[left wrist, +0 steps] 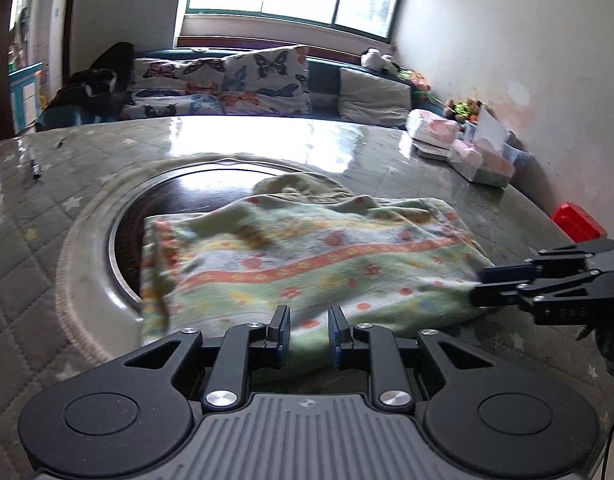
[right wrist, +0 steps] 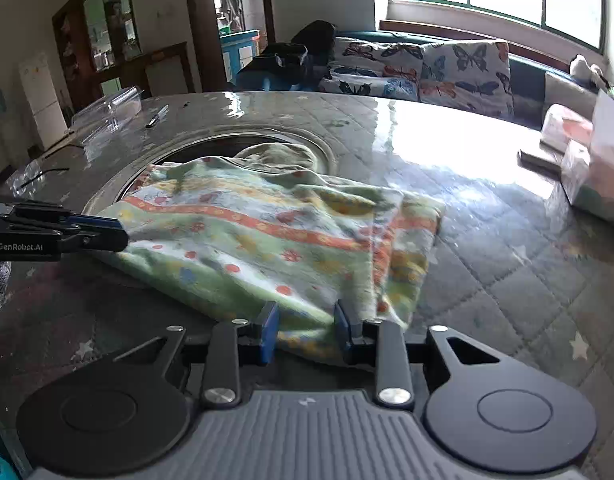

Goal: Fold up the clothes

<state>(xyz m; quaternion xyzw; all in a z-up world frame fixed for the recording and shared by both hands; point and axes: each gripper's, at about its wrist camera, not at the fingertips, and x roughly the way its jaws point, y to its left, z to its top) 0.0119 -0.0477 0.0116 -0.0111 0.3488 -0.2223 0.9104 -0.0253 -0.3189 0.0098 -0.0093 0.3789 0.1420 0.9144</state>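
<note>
Gripping the near hem of a green floral-patterned terry cloth garment (left wrist: pixel 307 264), the left gripper (left wrist: pixel 309 330) shows its blue-padded jaws narrowly parted with fabric bunched between them, apparently pinched, while the right gripper (right wrist: pixel 305 330) holds a thicker gathered fold of the same garment in the same way at the edge nearest its own camera. Seen from the left wrist, the right gripper (left wrist: pixel 483 286) bites the garment's right-hand corner; seen from the right wrist, the left gripper (right wrist: pixel 115 232) clamps the corner on the opposite side. Draped flat but rumpled, the garment lies across the near rim of a round dark recessed disc with a pale ring (left wrist: pixel 91 240) set in the middle of a grey quilted star-print table cover under glossy clear film (left wrist: pixel 67 184); its far edge bunches up over the disc. Beyond the disc sit wrapped pink-and-white packs (left wrist: pixel 435 128) on the right, a black pen (left wrist: pixel 35 168) on the left, and a butterfly-print cushion (left wrist: pixel 267 80) on the bench under the window. Judged from this layout, the step in hand is carrying the near edge over for a fold; doing it well calls for both grippers to travel together at matching height, keeping the hem taut between them, lifting enough to clear the bunched fabric, and laying edge on edge before letting go.
</note>
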